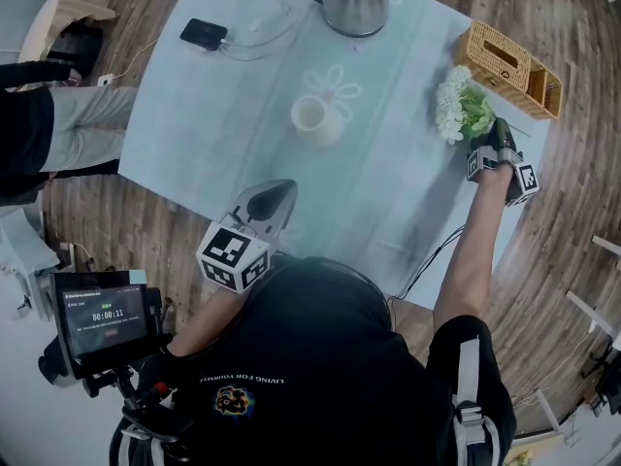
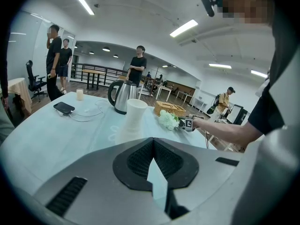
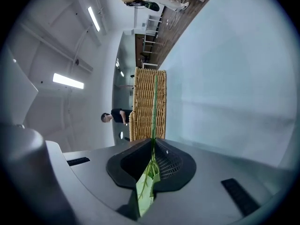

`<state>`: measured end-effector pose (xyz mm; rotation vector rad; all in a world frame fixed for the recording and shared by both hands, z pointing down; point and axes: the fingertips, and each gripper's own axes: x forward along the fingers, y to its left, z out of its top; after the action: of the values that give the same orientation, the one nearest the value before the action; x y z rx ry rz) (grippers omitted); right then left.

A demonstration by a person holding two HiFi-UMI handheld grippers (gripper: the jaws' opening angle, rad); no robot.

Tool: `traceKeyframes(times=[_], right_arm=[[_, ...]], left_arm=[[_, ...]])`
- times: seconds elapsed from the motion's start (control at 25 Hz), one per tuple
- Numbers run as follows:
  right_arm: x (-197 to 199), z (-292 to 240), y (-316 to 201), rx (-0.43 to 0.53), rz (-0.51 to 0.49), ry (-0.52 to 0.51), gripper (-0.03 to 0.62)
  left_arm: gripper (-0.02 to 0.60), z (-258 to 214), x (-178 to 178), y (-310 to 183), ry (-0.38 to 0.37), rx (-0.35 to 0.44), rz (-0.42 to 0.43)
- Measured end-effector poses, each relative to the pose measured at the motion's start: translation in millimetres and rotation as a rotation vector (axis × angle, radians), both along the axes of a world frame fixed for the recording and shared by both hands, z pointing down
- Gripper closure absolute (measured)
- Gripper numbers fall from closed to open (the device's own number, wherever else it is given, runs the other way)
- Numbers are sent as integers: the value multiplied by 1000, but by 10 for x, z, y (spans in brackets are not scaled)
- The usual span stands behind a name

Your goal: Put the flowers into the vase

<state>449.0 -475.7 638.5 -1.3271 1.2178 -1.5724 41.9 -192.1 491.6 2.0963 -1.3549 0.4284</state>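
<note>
Two grippers: right gripper (image 1: 493, 136) pinches the flowers (image 1: 454, 105) by thin stems, blooms just beyond its tips; left gripper (image 1: 283, 190) closed, empty. Slender stems may slip or bend when lifted.

A table (image 1: 194, 115) draped in pale blue cloth is standing on a wooden plank floor (image 1: 572, 85), which is showing on every side of it; beyond the table's far end a black office chair (image 2: 33, 81) is sitting and a dark railing (image 2: 82, 69) is running across the hall; above the table long strip lights (image 2: 183, 28) are glowing on a white ceiling (image 2: 140, 13); farther past the table, wooden desks (image 2: 161, 92) are standing.
</note>
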Motion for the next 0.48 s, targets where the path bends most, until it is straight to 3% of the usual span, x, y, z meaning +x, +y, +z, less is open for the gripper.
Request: traceKeyframes(times=[0.24,0.48], right_arm=[[-33,-146,-42,54,-2,-2,557],[68,-897,617,195,31,-88,559]], left_arm=[[574,-6,3,-18,5,14,2],[574,-478,209,684,-14,100,7]])
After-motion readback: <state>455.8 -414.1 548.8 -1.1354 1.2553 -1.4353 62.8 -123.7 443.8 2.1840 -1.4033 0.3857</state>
